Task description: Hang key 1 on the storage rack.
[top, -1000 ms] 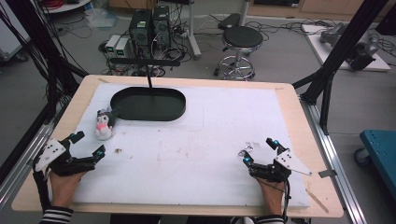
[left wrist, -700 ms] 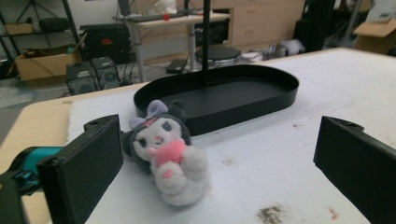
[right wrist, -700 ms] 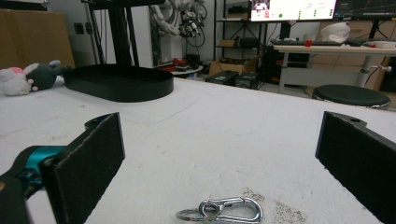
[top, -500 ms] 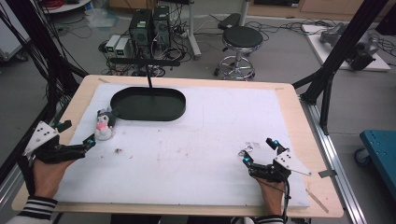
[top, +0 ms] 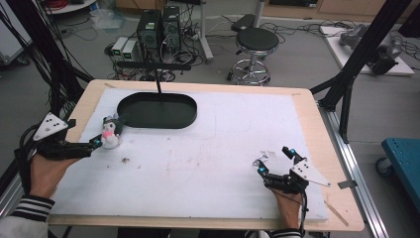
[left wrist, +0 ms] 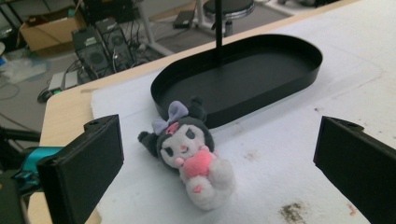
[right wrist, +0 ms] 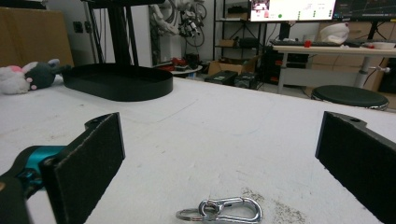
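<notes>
The step in hand is judged to be the approach to a grasp: the left hand-held gripper [top: 94,144] is held low over the counter [top: 208,148] with its jaws spread wide, and the plush toy [left wrist: 189,156] is framed between them in the left gripper view, not yet touched by either jaw. The toy — a small dark-headed figure with a lilac bow and a pink heart on its chest — lies on its back on the white mat, just beside the near rim of the black oval tray [left wrist: 243,77] and outside it.

The right hand-held gripper [top: 274,161] rests at the near right of the counter, its jaws likewise spread and nothing held. A metal carabiner clip [right wrist: 224,211] on a small ring lies on the mat just ahead of it, between the jaws' line of sight but apart from both pads.

For the next move, a short advance of the left hand-held gripper is probably called for, so that the toy's soft body sits squarely between the pads before they are closed. Being soft, the toy is expected to give under pressure — a grip across the torso rather than the head seems safer.
</notes>
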